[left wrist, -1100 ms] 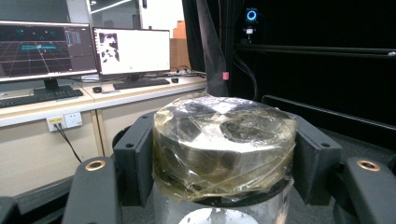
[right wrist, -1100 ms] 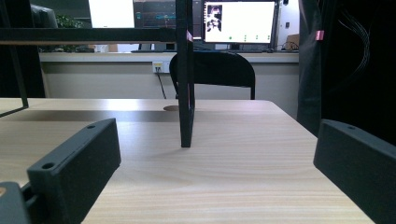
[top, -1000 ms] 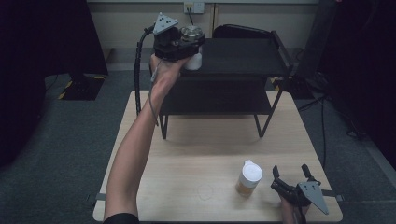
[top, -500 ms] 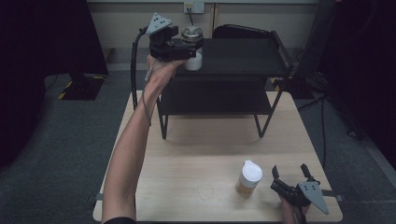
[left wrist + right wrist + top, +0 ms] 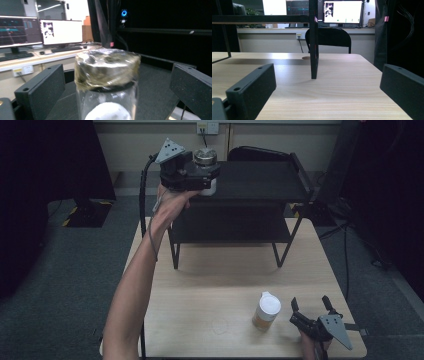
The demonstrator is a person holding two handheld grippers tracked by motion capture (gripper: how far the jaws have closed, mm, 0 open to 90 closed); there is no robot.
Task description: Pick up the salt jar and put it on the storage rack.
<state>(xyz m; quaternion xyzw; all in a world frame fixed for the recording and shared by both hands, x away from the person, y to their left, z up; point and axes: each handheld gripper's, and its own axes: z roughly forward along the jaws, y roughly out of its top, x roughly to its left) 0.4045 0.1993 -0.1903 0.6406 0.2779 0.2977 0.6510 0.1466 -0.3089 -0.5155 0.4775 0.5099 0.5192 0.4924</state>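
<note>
Left fingers: the left gripper (image 5: 207, 174) stood with its jaws spread wide, one on each side of a glass jar (image 5: 107, 85), with a clear gap at both sides in the left gripper view; they had hold of nothing.
Jar's look: clear glass with something white inside at the bottom of that view, and a dull metal lid (image 5: 107, 66) wrapped in shiny clear film, slightly blurred.
Jar's place: it stood upright on the top level of a black shelf rack (image 5: 260, 175), at the rack's left rear corner, seen from the high view (image 5: 205, 165).
Left hand: the hand (image 5: 172, 202) gripped the tool from beneath, forearm reaching up from the bottom edge; a black cable looped down from the gripper's back.
Right fingers: the right gripper (image 5: 311, 309) lay low at the near right corner of the wooden table (image 5: 210, 285), jaws wide apart and holding nothing; its own view looked along the tabletop at a rack leg (image 5: 313, 40).
Nearby: a small bottle with a white cap (image 5: 267, 311) stood upright just left of the right gripper, apart from it.
Beyond: lit monitors (image 5: 61, 32) sat on a desk behind the rack.
</note>
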